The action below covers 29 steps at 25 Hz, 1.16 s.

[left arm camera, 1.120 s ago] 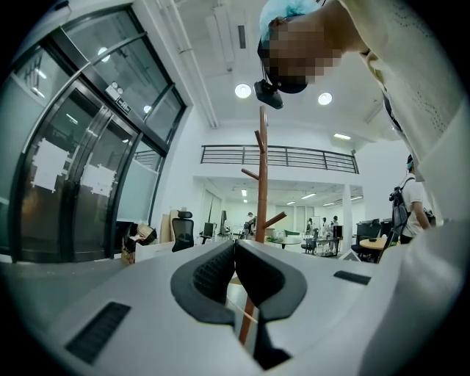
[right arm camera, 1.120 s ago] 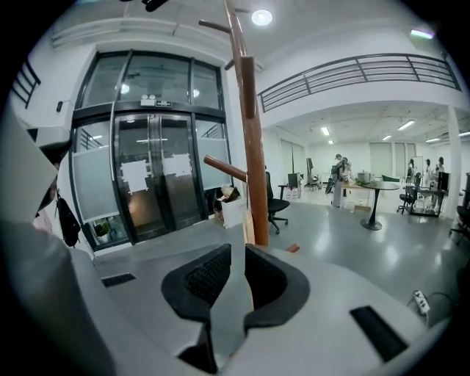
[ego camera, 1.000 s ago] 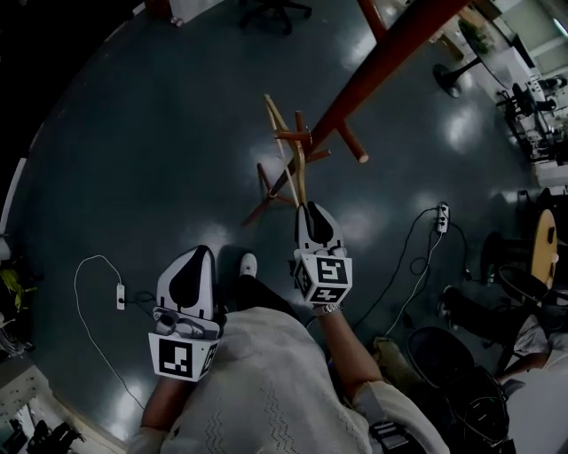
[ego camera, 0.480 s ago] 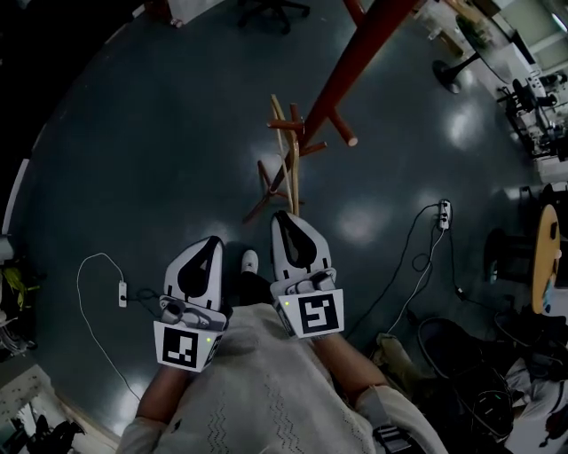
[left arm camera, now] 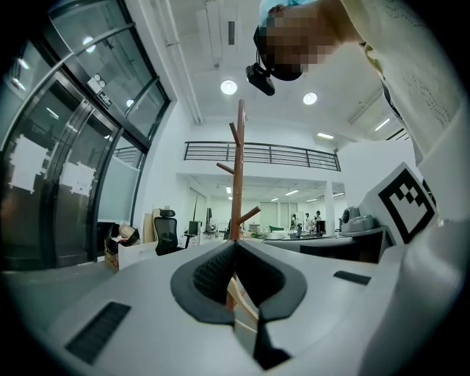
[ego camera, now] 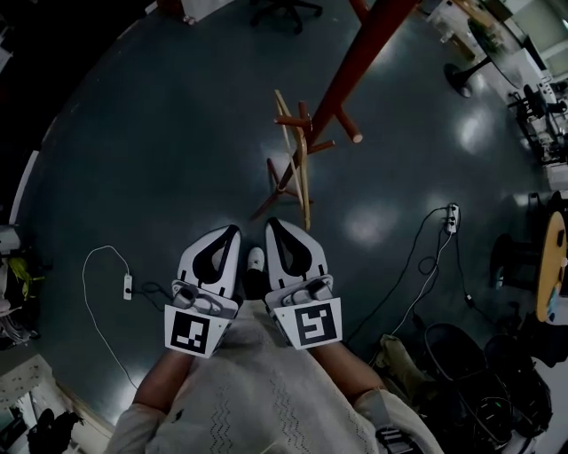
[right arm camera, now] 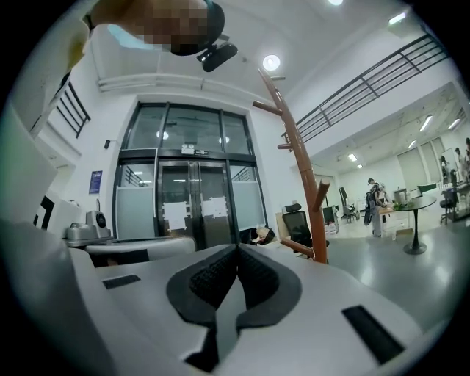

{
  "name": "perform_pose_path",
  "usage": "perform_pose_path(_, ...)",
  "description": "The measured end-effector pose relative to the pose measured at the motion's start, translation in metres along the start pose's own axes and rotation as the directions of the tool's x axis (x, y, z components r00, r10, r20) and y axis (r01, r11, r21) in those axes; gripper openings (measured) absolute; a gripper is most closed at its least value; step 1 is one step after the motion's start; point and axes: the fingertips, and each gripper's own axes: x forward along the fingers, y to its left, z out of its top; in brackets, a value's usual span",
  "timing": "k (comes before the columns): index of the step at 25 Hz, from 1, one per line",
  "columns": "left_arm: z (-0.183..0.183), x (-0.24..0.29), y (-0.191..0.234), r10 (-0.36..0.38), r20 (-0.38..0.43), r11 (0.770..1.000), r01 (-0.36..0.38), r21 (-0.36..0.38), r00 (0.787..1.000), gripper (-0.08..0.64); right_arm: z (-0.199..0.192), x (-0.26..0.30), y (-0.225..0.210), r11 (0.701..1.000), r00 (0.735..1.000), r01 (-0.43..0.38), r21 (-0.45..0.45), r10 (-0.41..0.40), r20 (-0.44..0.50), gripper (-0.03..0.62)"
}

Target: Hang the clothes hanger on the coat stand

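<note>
A red-brown wooden coat stand (ego camera: 355,62) slants up from its legs on the dark floor. A pale wooden hanger (ego camera: 302,168) hangs from one of its lower pegs, touched by neither gripper. My left gripper (ego camera: 232,232) and right gripper (ego camera: 271,226) sit side by side close to my body, well short of the hanger, both shut with nothing in them. In the left gripper view the stand (left arm camera: 239,169) rises straight ahead above the closed jaw tips (left arm camera: 235,244), and a strip of the pale hanger (left arm camera: 239,297) shows in the gap below them. In the right gripper view the stand (right arm camera: 301,169) is to the right.
A power strip with a white cable (ego camera: 126,285) lies on the floor at left, another (ego camera: 453,215) with black cables at right. My shoe (ego camera: 256,259) shows between the grippers. An office chair (ego camera: 284,9) stands beyond the coat stand. Glass doors (right arm camera: 187,198) face the right gripper.
My right gripper has drawn back from the hanger's lower end toward my body. The left gripper has shifted forward beside it. The hanger stays on the stand.
</note>
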Motion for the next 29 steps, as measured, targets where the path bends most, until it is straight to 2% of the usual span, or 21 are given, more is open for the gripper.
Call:
perform_pose_path(11,-0.003,0.006,0.005,-0.023,0.010,1.000,0.023,-0.013,1.000,0.012,-0.002,0.000,-0.010,0.998,0.999,0.050,-0.035,-0.051,-0.013,0.018)
perform_pose_path(22,-0.001,-0.009,0.020,-0.016,0.013,1.000,0.016,-0.018,1.000,0.012,-0.011,0.006,0.036,0.998,0.999,-0.008,-0.057,0.006,-0.034,0.018)
perform_pose_path(29,-0.007,-0.024,0.034,0.021,0.000,0.999,-0.021,-0.030,1.000,0.012,-0.015,0.010,0.045,0.997,0.999,-0.018,-0.076,0.015,-0.043,0.018)
